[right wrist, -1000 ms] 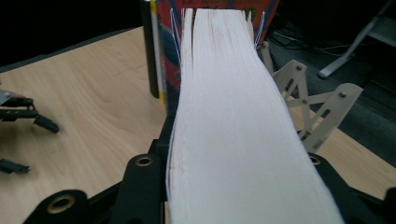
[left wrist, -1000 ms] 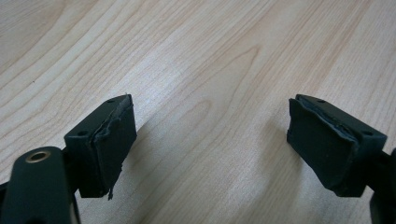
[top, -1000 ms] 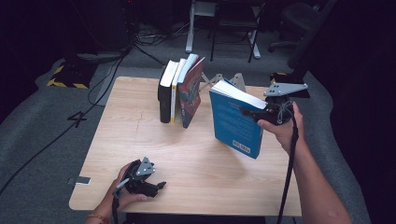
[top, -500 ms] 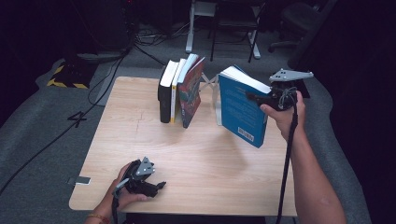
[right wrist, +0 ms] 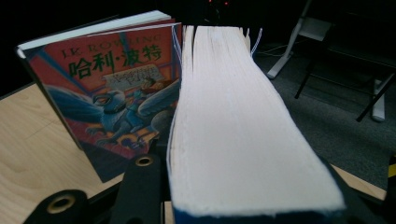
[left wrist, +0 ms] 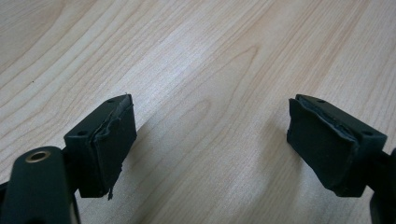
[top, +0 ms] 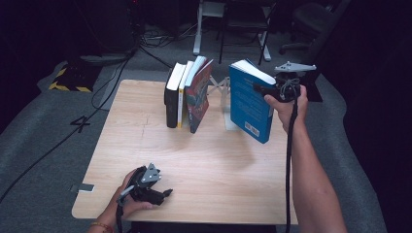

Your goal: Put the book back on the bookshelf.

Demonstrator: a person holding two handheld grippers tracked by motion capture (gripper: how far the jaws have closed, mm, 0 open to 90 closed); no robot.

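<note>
Right tool — clamped on blue book | left tool — apart, on table

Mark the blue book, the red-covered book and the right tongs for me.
blue book (top: 248,104): high view, on its blue cover.
red-covered book (top: 198,97): high view, on its illustrated cover.
right tongs (top: 262,89): high view, black tips clamped on the blue book's edge.

- In the high view the desk is evenly lit from above, while the room around it falls into near black.
- Soft shadows lie right of the standing books and under the blue book.
- The left gripper view is bright and sharp on the wood grain.
- In the right gripper view the near page edges look soft and pale, the background dim.
</note>
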